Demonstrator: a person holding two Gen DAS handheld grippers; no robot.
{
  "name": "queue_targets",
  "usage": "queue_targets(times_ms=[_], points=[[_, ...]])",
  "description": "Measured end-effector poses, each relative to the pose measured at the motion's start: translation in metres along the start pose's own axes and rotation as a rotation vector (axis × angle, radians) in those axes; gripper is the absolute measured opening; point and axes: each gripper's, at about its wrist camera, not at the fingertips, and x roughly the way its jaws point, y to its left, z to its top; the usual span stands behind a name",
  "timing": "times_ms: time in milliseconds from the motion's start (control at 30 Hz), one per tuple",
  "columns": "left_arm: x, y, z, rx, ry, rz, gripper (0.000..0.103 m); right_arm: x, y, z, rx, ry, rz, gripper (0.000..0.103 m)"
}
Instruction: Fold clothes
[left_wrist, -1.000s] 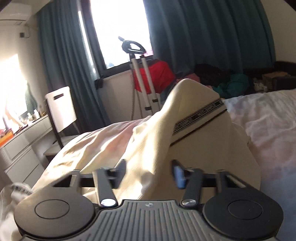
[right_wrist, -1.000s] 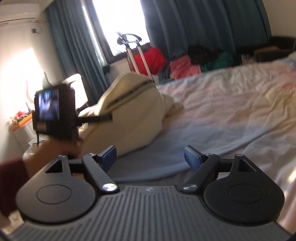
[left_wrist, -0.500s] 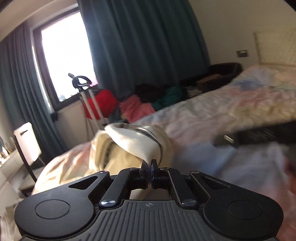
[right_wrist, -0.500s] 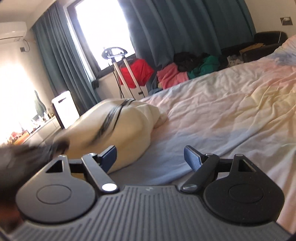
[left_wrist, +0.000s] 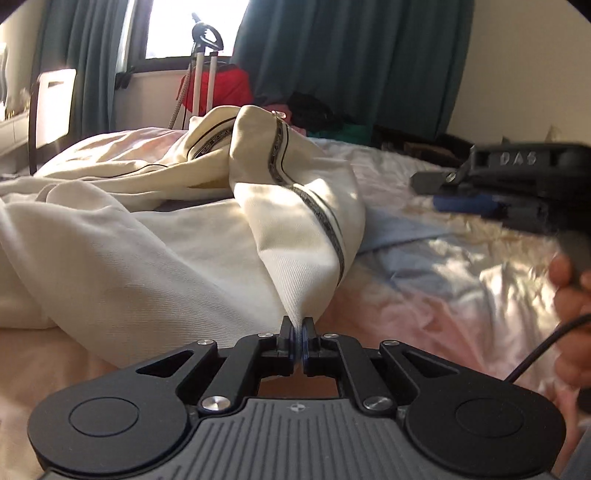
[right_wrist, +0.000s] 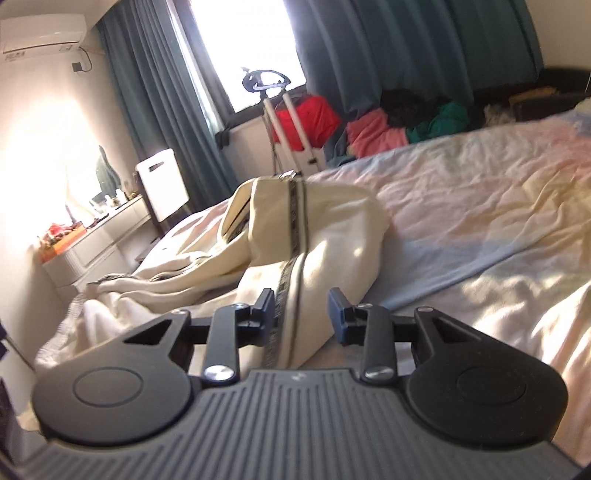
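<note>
I was gathering the cream garment (left_wrist: 303, 229) on the bed (right_wrist: 480, 206) for a fold. My left gripper (left_wrist: 296, 341) was pinched tight on a fabric point. My right gripper (right_wrist: 302, 314), jaws just closing and half apart, straddled the striped edge without pressing it yet. Next I judged it should finish gripping, then both spread the cloth flat. A clothes pile (right_wrist: 391, 125) lay far off, clear.

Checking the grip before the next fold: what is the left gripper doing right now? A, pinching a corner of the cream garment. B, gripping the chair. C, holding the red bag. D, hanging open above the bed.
A: the left gripper has its jaws shut on a pulled-up corner of the cream garment.
</note>
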Motion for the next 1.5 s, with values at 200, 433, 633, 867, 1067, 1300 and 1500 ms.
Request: queue_targets(times_ms=[200,433,633,867,1067,1300,1500], points=[[0.008,0.011,-0.013,-0.043,0.033,-0.04,0.005,0.05,0.028,0.022,-0.006,0.071,0.037,0.075],[0.036,0.039,-0.016,-0.139,0.032,-0.144,0.005,0.169,0.075,0.058,-0.194,0.106,-0.011,0.075],[0.05,0.055,-0.022,-0.17,0.006,-0.248,0.005,0.279,0.083,0.042,-0.247,0.263,-0.14,0.062],[0.055,0.066,-0.021,-0.201,-0.011,-0.323,0.005,0.267,0.052,0.041,-0.125,0.177,-0.225,0.011],[0.036,0.053,-0.016,-0.105,-0.067,-0.337,0.004,0.179,0.008,0.088,-0.006,-0.015,-0.289,0.01],[0.009,0.022,-0.013,0.071,-0.135,-0.288,0.007,0.064,-0.095,0.092,0.326,-0.06,-0.395,0.01],[0.011,0.012,-0.018,0.07,-0.08,-0.187,0.008,0.011,-0.18,0.031,0.691,0.05,-0.282,0.012]])
